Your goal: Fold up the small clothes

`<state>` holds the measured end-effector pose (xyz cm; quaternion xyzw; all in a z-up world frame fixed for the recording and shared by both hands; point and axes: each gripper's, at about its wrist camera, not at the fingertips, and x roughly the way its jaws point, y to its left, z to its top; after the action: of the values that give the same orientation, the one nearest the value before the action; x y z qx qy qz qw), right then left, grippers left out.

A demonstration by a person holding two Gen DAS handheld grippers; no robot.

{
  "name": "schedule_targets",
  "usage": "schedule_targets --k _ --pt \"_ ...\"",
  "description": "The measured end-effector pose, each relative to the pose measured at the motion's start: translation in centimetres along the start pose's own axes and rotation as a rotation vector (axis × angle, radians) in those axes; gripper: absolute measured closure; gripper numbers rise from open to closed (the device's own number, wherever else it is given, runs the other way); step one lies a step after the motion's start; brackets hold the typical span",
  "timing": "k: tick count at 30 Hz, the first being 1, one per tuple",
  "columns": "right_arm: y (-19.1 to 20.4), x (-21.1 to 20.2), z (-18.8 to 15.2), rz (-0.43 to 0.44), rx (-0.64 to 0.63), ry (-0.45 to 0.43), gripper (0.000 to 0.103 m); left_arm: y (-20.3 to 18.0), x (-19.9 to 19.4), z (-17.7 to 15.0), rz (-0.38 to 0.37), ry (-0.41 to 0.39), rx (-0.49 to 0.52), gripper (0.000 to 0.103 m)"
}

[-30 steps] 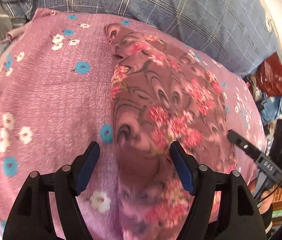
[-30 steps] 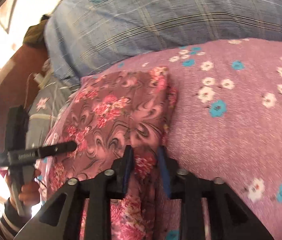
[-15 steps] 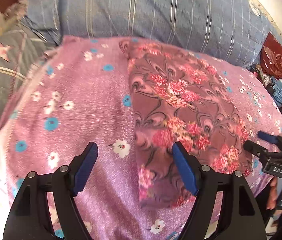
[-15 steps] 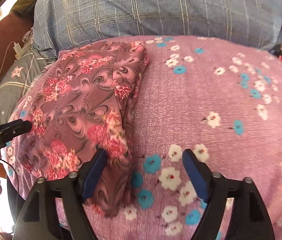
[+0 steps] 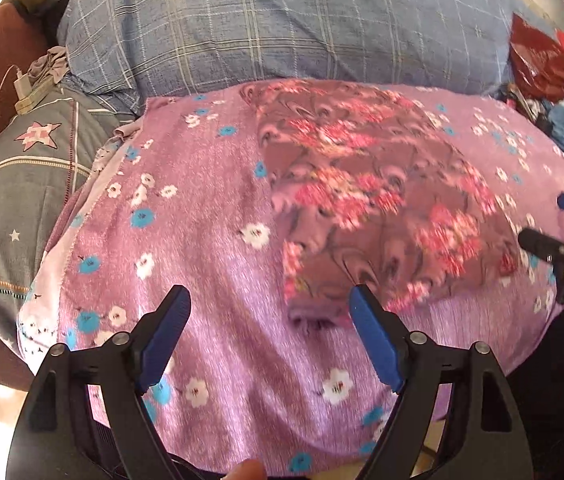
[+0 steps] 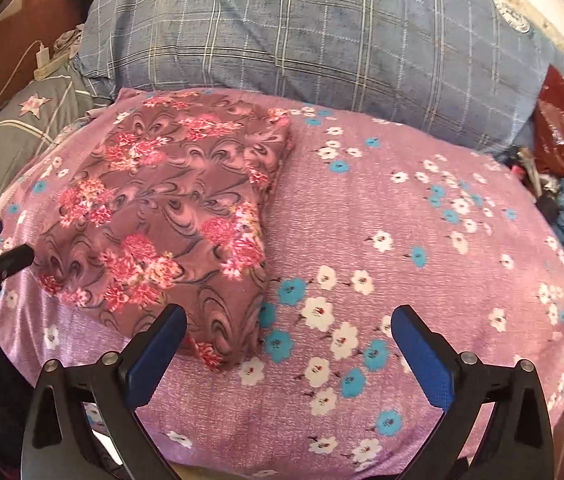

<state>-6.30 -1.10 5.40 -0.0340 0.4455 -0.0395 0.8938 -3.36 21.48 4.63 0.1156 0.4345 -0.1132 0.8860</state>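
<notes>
Right wrist view gives the sharp look: folded floral garment (image 6: 169,216) lies flat on the purple flowered pillow (image 6: 422,264), taking the pillow's 9 to 10 o'clock part, stacked fold edges visible along its right side; left wrist view shows the same garment (image 5: 370,200) motion-blurred, toward 1 o'clock on the pillow (image 5: 201,240); only the left view shows the pillow's left hem and a fingertip at the bottom edge; blue plaid pillow (image 6: 322,40) sits behind at 12 o'clock in both.

Left gripper (image 5: 267,336): fingers spread wide, nothing between them; right pad tip overlaps the garment's near edge in the frame, contact can't be confirmed. Right gripper (image 6: 288,356): fingers released, wide apart, gripping nothing; left pad sits over the garment's near corner in the frame, contact unclear. Each view catches the other gripper's tips at its edge: right one at 3 o'clock, left one at 9 o'clock.
</notes>
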Motion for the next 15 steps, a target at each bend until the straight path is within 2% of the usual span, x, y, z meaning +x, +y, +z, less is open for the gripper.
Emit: schedule_targets --k 6,11,15 --pt "0.7 -1.9 -0.3 -0.057 -0.063 -0.064 0.0 -1.1 -0.5 -0.7 -0.016 0.005 0.02 0.021" --pt "-0.1 -2.9 -0.3 -0.024 -0.018 -0.094 0.0 -2.3 -1.0 -1.0 -0.038 -0.005 0.034 0.021" --pt "-0.8 -2.7 -0.6 -0.018 0.014 -0.067 0.0 -2.8 -1.3 -1.4 -0.05 -0.013 0.038 0.021"
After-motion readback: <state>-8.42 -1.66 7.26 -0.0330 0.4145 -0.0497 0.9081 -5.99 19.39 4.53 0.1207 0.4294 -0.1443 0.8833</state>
